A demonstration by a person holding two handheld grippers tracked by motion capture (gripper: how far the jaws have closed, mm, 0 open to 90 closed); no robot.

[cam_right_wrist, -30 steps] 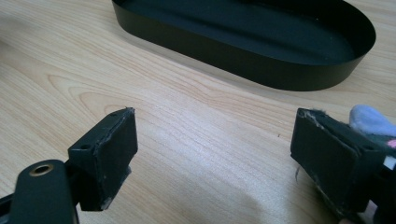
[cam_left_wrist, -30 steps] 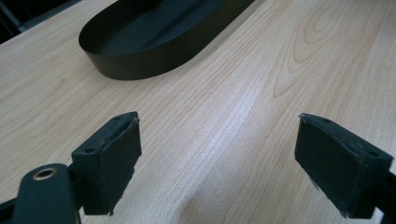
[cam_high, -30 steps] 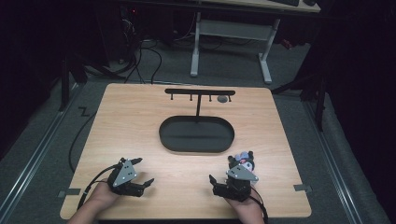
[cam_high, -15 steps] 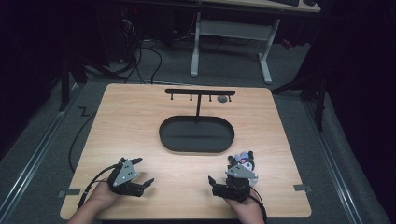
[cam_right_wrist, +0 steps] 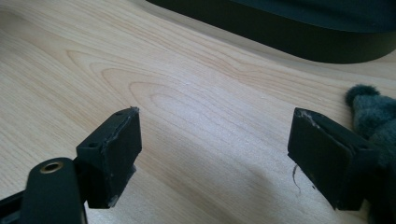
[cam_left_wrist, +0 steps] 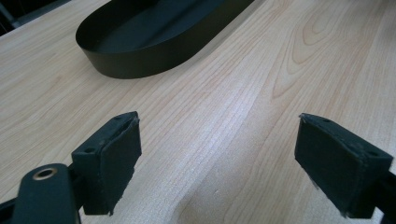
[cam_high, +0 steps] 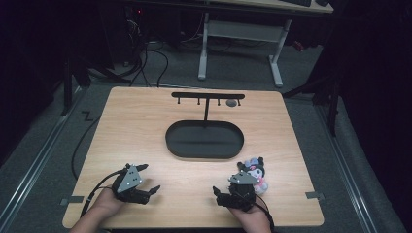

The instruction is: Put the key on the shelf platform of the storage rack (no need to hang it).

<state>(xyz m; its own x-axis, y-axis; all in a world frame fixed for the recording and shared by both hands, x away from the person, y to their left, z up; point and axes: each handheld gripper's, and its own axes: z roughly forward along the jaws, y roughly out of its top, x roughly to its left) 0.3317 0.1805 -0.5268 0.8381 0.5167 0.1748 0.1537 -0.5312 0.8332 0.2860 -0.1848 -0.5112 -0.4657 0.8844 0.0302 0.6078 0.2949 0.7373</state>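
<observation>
Bare tabletop point(cam_high: 145, 131) around the black tray point(cam_high: 204, 139); plush toy point(cam_high: 256, 172) seemingly touching right gripper point(cam_high: 224, 195).

Black tool point(cam_high: 151, 190), grey triangular plate, trailing cable.

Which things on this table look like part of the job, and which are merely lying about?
Likely part of the job:
plush toy
black oval tray
hook rack
left gripper
right gripper

Merely about:
desk frame
floor cables

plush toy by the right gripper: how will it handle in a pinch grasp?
The plush toy looks fuzzy and soft, so it will probably squash between the jaws. Likely light for its size. Its fabric should grip rather than slip, and lying on the table it seems unlikely to roll.
</observation>
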